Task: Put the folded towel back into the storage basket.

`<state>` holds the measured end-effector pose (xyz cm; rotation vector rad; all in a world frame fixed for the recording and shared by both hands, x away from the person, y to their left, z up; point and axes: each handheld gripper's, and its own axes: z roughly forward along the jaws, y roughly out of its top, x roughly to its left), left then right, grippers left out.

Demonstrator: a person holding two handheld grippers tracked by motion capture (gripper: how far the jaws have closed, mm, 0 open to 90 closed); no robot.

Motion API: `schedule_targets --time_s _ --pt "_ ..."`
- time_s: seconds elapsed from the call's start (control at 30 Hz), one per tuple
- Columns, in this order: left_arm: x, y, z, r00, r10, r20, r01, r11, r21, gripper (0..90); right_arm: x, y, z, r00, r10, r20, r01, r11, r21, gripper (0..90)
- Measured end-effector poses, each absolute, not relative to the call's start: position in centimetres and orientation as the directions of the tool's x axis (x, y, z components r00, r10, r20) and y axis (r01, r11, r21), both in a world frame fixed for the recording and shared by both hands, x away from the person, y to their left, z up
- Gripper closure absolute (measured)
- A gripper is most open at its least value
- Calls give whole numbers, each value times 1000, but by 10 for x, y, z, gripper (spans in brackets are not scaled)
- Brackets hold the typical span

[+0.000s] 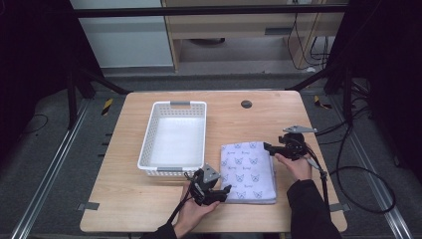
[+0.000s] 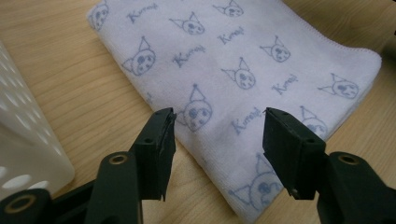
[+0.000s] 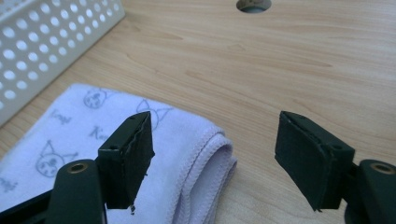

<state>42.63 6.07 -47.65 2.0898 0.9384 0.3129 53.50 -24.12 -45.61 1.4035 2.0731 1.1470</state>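
High view — one towel [image 1: 248, 172], one basket [image 1: 174, 137]

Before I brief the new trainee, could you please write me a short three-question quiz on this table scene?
1. True or false: the folded towel lies inside the white basket.
2. Which corner of the towel is the right gripper at? A) a far corner B) a near corner C) none, it is over the basket
3. Fill in: the pads of the left gripper are ____ the towel.

Key:
1. False: it lies on the table, beside the basket.
2. A
3. Not pressing on: the jaws stand open over its near edge.
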Motion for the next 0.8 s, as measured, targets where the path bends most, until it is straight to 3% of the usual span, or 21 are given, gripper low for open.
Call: schedule_targets --time_s 0.8 --pt "436 55 -502 691 714 -114 540 -406 737 415 543 -226 -493 -435 891 130 659 216 721 385"
